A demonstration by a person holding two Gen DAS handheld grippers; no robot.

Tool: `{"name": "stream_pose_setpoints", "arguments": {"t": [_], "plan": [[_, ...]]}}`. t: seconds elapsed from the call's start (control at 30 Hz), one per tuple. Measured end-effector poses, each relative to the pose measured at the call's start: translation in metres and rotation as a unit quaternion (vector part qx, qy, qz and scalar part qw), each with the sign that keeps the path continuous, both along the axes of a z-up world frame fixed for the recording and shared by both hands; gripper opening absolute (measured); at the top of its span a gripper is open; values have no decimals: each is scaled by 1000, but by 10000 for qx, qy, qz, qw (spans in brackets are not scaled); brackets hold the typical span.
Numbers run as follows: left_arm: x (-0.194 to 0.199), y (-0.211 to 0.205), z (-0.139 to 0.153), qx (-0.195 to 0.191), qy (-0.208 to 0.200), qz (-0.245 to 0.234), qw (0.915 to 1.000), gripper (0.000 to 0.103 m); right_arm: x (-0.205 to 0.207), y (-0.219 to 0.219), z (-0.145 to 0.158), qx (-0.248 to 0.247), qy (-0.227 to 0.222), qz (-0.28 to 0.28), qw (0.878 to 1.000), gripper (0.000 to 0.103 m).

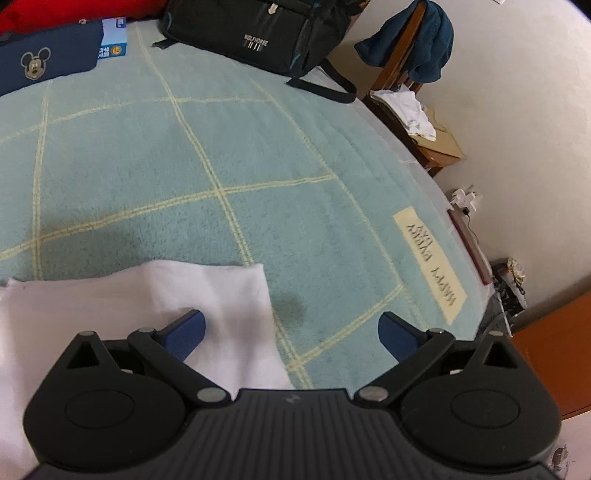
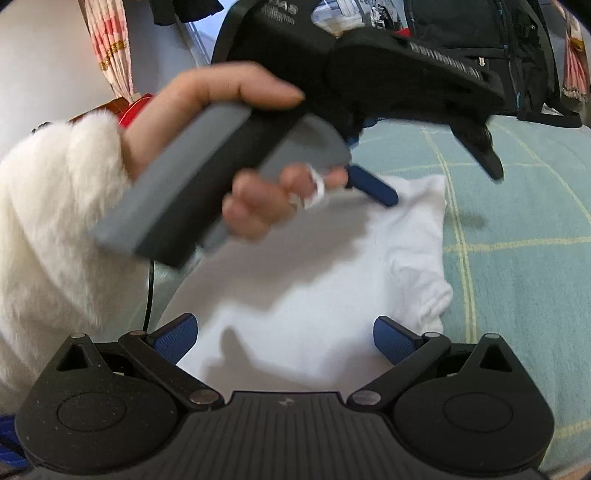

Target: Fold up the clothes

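A white garment (image 1: 207, 295) lies folded on the light green checked blanket (image 1: 258, 155); its far right corner shows in the left wrist view. My left gripper (image 1: 291, 326) is open and empty just above that corner, its left finger over the cloth. In the right wrist view the same white garment (image 2: 332, 280) spreads ahead, with a bunched sleeve at its right edge. My right gripper (image 2: 284, 334) is open and empty over the garment's near edge. The left gripper (image 2: 424, 166), held by a hand in a fluffy white sleeve, hovers over the garment's far edge there.
A black backpack (image 1: 258, 29) sits at the blanket's far edge, a navy Mickey Mouse pouch (image 1: 48, 59) at far left. A wooden chair (image 1: 402, 55) draped with teal clothing stands beyond the bed. A beige label (image 1: 430, 258) is on the blanket's right side.
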State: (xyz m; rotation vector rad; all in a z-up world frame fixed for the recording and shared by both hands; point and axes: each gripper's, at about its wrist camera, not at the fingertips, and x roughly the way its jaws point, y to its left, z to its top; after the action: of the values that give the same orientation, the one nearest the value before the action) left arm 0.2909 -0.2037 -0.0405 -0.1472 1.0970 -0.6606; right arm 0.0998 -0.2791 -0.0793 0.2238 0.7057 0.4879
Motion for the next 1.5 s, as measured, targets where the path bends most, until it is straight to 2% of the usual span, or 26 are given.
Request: {"name": "stream_pose_setpoints", "arguments": {"t": [0.1, 0.2, 0.33, 0.43, 0.5, 0.63, 0.8, 0.97, 1.07, 1.17, 1.37, 1.43, 1.5], "plan": [[-20, 8, 18, -77, -129, -194, 9997, 99, -24, -5, 2, -72, -139, 63, 9999, 103], [-42, 10, 23, -102, -198, -417, 9989, 99, -47, -10, 2, -151, -294, 68, 9994, 103], [-55, 4, 11, -161, -237, -464, 9985, 99, -67, -14, 4, -100, -442, 69, 9989, 103], [-53, -5, -10, 16, 143, -386, 9992, 99, -70, -13, 7, -200, -489, 54, 9986, 103], [-63, -6, -3, 95, -53, -488, 9987, 99, -71, -20, 6, -176, -477, -39, 9987, 103], [-92, 12, 23, -27, -495, -527, 9974, 100, -72, -33, 2, -95, -416, -231, 9988, 103], [-138, 34, 32, 459, -1070, -474, 9921, 100, -75, -39, 2, -19, -224, -436, 9988, 103], [-169, 61, 16, 1011, -1330, -165, 9858, 100, -76, -43, 1, 51, -42, -595, 9982, 103], [-179, 77, 10, 1171, -1442, 141, 9825, 100, -71, -43, -4, 105, 87, -564, 9983, 103], [-187, 91, 7, 1054, -1412, 355, 9837, 100, -64, -44, -10, 275, 198, -464, 9983, 103], [-196, 100, 2, 959, -1351, 578, 9845, 100, -47, -43, -28, 963, 549, -30, 9938, 103], [-197, 101, 3, 982, -1393, 624, 9834, 100, -41, -45, -33, 1041, 579, -158, 9928, 103], [-199, 103, 5, 967, -1455, 647, 9825, 100, -44, -59, -29, 1203, 282, -542, 9909, 103]]}}
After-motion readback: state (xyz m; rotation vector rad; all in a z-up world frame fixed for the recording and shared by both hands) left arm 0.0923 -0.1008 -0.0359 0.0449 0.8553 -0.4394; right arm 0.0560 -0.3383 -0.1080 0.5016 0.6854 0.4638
